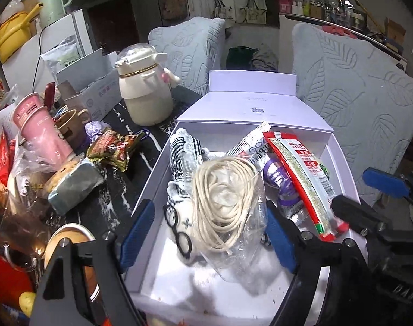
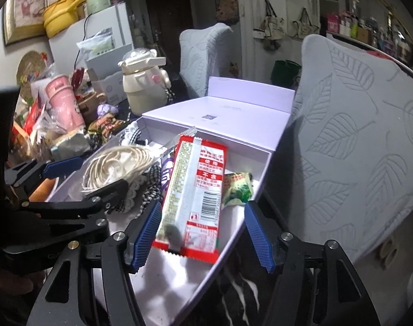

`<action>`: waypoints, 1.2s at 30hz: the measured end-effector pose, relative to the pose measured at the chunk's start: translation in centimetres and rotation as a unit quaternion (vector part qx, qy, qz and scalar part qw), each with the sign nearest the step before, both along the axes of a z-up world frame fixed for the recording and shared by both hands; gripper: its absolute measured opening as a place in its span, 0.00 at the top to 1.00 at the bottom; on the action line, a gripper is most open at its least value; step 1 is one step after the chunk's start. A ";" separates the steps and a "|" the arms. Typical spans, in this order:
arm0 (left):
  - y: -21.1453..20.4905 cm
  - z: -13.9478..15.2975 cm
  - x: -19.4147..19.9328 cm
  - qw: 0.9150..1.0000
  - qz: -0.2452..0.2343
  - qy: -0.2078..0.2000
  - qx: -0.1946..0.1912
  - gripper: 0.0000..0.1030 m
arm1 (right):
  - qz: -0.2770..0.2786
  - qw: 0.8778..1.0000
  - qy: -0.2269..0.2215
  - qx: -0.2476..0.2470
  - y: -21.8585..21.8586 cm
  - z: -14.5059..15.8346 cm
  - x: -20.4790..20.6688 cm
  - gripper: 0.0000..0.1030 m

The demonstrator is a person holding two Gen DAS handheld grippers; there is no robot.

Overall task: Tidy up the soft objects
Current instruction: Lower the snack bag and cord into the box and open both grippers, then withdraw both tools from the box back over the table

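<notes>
An open white box (image 1: 155,168) (image 2: 263,168) holds a bagged coil of cream cord (image 1: 222,198) (image 2: 116,168), a black-and-white checked cloth doll with glasses (image 1: 182,157), a purple packet (image 1: 279,182), a small green packet (image 2: 237,190) and a red-and-white snack packet (image 1: 301,174) (image 2: 195,193). My left gripper (image 1: 206,233) is open around the cord bag, over the box. My right gripper (image 2: 203,233) is open, its pads either side of the red packet's near end.
A cream bear-shaped bottle (image 1: 144,95) (image 2: 144,87), pink cups (image 1: 43,133), a crumpled snack wrapper (image 1: 111,149) and a wrapped sponge (image 1: 76,184) crowd the dark table left of the box. Grey leaf-pattern chair backs (image 1: 356,100) (image 2: 356,141) stand behind and right.
</notes>
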State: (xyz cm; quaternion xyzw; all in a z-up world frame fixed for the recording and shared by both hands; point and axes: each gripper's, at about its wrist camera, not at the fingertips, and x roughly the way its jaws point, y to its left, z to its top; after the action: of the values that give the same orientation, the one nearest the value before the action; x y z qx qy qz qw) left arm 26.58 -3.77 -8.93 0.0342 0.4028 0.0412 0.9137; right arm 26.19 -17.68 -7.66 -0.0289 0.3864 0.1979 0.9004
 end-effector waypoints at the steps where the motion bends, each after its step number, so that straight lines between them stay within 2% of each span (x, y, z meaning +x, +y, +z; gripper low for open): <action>1: 0.0 0.2 -0.2 1.000 0.000 -0.001 -0.001 0.22 | -0.004 1.000 -0.002 0.003 -0.3 0.3 -0.2 0.38; 17: 1.6 8.8 -5.9 0.995 0.016 -0.094 -0.014 0.22 | 0.003 0.996 -0.083 0.012 -0.8 8.0 -5.2 0.38; 25: 2.3 13.5 -10.4 0.988 0.026 -0.155 -0.004 0.22 | 0.017 0.991 -0.131 0.015 -0.1 11.8 -8.5 0.38; 32: 3.0 15.7 -13.9 0.986 0.026 -0.167 -0.012 0.22 | 0.037 0.987 -0.152 0.023 0.6 14.0 -11.5 0.38; 36: 3.5 16.4 -16.2 0.985 0.030 -0.168 -0.012 0.22 | 0.047 0.985 -0.164 0.028 0.9 14.8 -13.4 0.35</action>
State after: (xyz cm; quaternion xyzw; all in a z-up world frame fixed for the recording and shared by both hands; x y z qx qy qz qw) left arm 10.41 -0.30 7.43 0.0042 0.2445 0.0688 0.9672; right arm 12.75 -16.82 7.13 -0.0540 0.2264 0.2436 0.9415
